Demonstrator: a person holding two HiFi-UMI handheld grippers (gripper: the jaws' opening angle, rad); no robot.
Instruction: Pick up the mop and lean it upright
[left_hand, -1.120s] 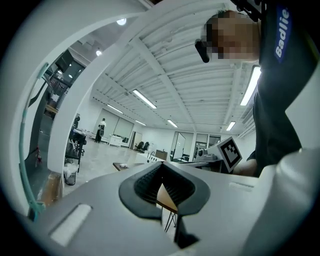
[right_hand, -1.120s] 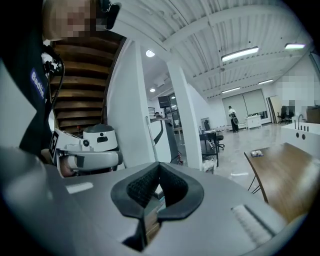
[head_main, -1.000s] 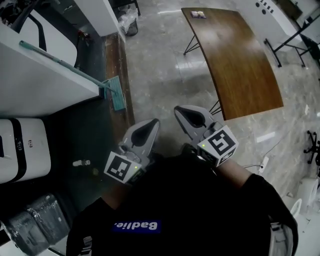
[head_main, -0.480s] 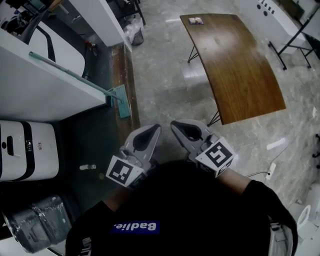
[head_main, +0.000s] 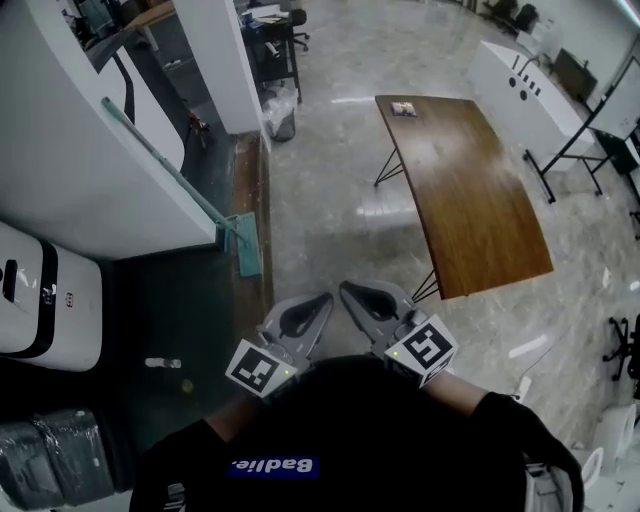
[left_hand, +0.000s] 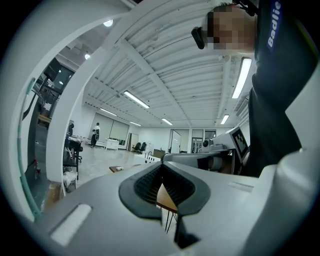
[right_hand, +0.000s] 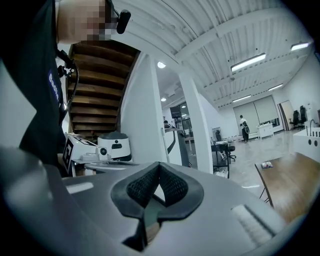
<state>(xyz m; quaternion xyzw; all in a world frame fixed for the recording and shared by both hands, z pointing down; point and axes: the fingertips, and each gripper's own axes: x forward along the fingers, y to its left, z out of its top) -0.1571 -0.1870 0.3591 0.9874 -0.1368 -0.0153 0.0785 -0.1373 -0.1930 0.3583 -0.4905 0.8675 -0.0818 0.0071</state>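
Observation:
The mop stands leaning against a white partition in the head view: its teal handle slants up to the left, and its flat teal head rests on the dark floor at the partition's foot. Both grippers are held close to the person's body, well apart from the mop. My left gripper is shut with nothing between its jaws; in the left gripper view its tips meet. My right gripper is beside it, also shut and empty, with its pads together.
A long brown table on thin black legs stands to the right on the pale polished floor. A white appliance and grey wrapped bags sit at the left. A lined bin stands behind the mop, and a small bottle lies on the dark floor.
Both grippers have drawn lower in the picture, closer to the body, and stayed shut. The head view has tipped up to show more of the room. The mop still leans on the partition.

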